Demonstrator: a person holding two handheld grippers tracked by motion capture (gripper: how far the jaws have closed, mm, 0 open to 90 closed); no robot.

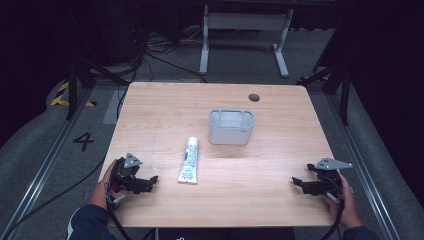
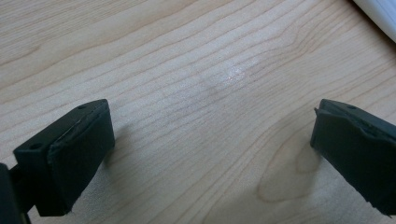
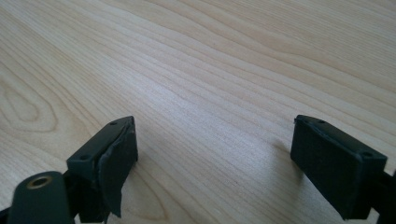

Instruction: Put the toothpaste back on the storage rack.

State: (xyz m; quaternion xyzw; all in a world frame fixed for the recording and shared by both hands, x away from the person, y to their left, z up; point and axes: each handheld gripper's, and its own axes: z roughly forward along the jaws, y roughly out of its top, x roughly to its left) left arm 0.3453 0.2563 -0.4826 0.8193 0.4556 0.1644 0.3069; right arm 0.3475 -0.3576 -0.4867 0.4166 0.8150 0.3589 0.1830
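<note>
A white toothpaste tube [image 1: 189, 160] with blue print lies flat near the middle of the wooden table [image 1: 270, 195], cap end pointing away from me. Behind it and to its right stands a grey, open-topped rectangular holder [image 1: 231, 126]. My left gripper [image 1: 151, 181] rests low at the near left, open, its jaws wide apart over bare wood [image 2: 210, 130]; a white edge of the tube [image 2: 380, 11] shows at the top right of the left gripper view. My right gripper [image 1: 296, 184] sits at the near right, open, with bare wood between its jaws [image 3: 215, 149].
A small dark round grommet [image 1: 254, 97] sits near the table's far edge. Beyond the table are a white desk frame [image 1: 245, 30], cables on the grey floor and black stand legs at both sides. Metal rails run along the floor on each side.
</note>
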